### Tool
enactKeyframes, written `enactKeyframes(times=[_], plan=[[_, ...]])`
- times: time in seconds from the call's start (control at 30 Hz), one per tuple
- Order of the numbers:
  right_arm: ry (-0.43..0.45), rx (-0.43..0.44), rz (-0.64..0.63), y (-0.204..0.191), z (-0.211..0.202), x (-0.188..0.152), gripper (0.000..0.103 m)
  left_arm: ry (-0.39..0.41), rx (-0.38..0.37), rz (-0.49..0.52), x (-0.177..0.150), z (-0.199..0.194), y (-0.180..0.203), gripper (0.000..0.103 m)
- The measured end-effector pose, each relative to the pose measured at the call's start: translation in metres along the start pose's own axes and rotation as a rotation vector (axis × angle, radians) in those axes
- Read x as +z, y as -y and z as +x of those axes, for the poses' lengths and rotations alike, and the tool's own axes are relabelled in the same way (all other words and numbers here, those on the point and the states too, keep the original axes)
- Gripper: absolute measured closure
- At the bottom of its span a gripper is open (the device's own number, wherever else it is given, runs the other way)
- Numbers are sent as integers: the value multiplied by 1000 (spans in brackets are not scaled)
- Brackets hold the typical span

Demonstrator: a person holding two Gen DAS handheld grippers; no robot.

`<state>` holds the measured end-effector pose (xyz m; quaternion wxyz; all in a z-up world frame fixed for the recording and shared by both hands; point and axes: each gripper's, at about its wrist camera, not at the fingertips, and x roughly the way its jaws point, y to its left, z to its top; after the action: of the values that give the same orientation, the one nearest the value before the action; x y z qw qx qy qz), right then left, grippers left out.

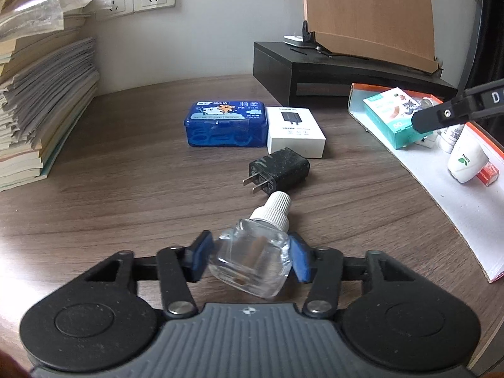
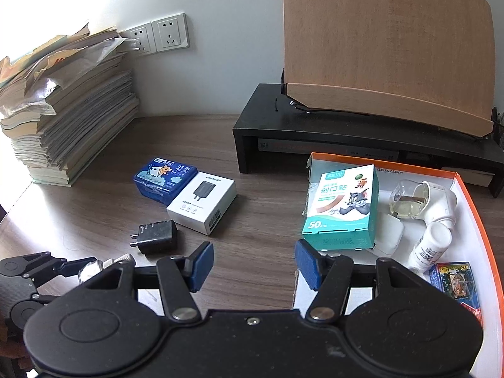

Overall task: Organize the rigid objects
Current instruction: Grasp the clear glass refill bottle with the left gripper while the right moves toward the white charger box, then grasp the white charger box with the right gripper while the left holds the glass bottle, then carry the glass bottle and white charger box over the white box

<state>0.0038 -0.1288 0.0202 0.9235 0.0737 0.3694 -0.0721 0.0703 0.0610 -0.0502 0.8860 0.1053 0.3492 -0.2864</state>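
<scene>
A clear glass bottle [image 1: 252, 261] with a white ribbed cap lies tilted on the wooden desk. My left gripper [image 1: 251, 260] is shut on it, a blue pad against each side. Just beyond it lie a black charger plug [image 1: 278, 168], a white charger box [image 1: 294, 130] and a blue plastic case [image 1: 225, 123]. My right gripper [image 2: 255, 264] is open and empty, at the near left corner of the orange-rimmed box [image 2: 478, 208]. That box holds a green plaster box [image 2: 341, 208], a glass bottle in a white holder [image 2: 412, 198] and a small white bottle [image 2: 430, 245].
A tall stack of books and papers [image 2: 72, 126] fills the left side, under the wall sockets [image 2: 170, 36]. A black monitor riser [image 2: 315, 135] with a wooden board [image 2: 387, 47] on it stands at the back right. Bare desk lies between the plug and the orange-rimmed box.
</scene>
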Motion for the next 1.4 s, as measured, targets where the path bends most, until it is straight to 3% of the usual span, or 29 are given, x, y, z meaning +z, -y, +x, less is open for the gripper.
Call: enactKeyframes(times=[0.4, 0.53, 0.87, 0.97, 1.4], plan=[[-71, 22, 44, -36, 59, 25, 32, 21, 7, -130, 0, -15, -22, 52], [-99, 42, 77, -47, 86, 36, 22, 33, 17, -161, 0, -20, -29, 52], [-197, 16, 109, -58, 138, 46, 22, 65, 35, -223, 7, -29, -34, 52], [-166, -10, 95, -54, 133, 46, 30, 74, 40, -229, 9, -31, -33, 52], [-28, -5, 84, -25, 58, 45, 32, 110, 36, -218, 23, -39, -11, 52]])
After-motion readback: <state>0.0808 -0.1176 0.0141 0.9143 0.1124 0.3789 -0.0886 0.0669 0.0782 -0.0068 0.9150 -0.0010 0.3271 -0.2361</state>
